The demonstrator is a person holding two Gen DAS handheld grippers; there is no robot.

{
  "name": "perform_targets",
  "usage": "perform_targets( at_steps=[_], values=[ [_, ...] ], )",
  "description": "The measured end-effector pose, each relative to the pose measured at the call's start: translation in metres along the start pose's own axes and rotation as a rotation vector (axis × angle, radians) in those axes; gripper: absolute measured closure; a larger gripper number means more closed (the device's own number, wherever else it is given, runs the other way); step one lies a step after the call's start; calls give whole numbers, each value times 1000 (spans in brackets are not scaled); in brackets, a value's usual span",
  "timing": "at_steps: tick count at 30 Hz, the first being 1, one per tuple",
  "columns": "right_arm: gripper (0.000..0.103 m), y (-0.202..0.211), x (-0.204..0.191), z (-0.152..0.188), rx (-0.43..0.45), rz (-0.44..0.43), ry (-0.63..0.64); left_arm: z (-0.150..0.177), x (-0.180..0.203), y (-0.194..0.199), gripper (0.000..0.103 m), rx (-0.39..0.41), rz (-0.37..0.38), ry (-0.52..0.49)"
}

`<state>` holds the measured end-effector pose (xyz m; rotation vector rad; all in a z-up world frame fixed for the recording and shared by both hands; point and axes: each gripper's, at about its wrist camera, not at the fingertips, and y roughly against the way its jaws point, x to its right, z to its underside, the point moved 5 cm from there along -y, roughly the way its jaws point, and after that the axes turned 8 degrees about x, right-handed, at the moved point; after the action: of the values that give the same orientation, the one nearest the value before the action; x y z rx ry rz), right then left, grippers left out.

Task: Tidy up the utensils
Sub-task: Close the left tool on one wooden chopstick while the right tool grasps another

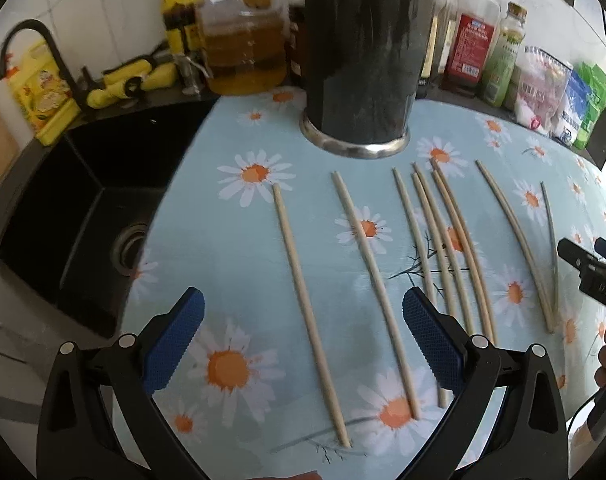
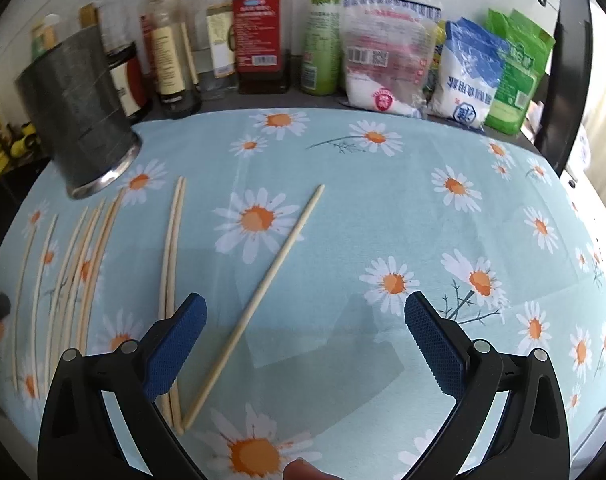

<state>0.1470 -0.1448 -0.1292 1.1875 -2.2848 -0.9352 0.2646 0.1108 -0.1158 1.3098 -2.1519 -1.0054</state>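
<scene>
Several pale wooden chopsticks [image 1: 443,240] lie in a loose row on the daisy-print cloth [image 1: 231,240]. A dark metal utensil holder [image 1: 361,68] stands upright behind them; it also shows in the right wrist view [image 2: 77,120]. My left gripper [image 1: 303,340] is open and empty, low over the two leftmost chopsticks [image 1: 303,300]. My right gripper [image 2: 305,340] is open and empty, with one slanted chopstick [image 2: 263,292] between its fingers and a pair [image 2: 171,260] by its left finger. The right gripper's tip shows at the left view's right edge [image 1: 583,264].
A black sink [image 1: 83,208] with a black faucet [image 1: 43,48] lies left of the cloth. Oil and sauce bottles [image 2: 259,40] and bags of seasoning [image 2: 467,72] line the back wall. A yellow detergent bottle [image 1: 43,92] stands by the sink.
</scene>
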Motion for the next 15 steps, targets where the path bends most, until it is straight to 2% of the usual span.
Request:
perform_targets(
  at_steps=[3,7,10,15],
  values=[
    [8,-7,0,-1,-23,21,-27,-3,0,-14,6,-22,33,-2],
    [8,-16,0,-2,-44,59,-37,-6,5,-28,6,-24,14,-38],
    [8,-24,2,-2,-70,57,-53,-6,9,-40,6,-46,7,-47],
    [8,-31,7,-6,-97,33,-77,-9,-2,-46,6,-80,5,24]
  ],
)
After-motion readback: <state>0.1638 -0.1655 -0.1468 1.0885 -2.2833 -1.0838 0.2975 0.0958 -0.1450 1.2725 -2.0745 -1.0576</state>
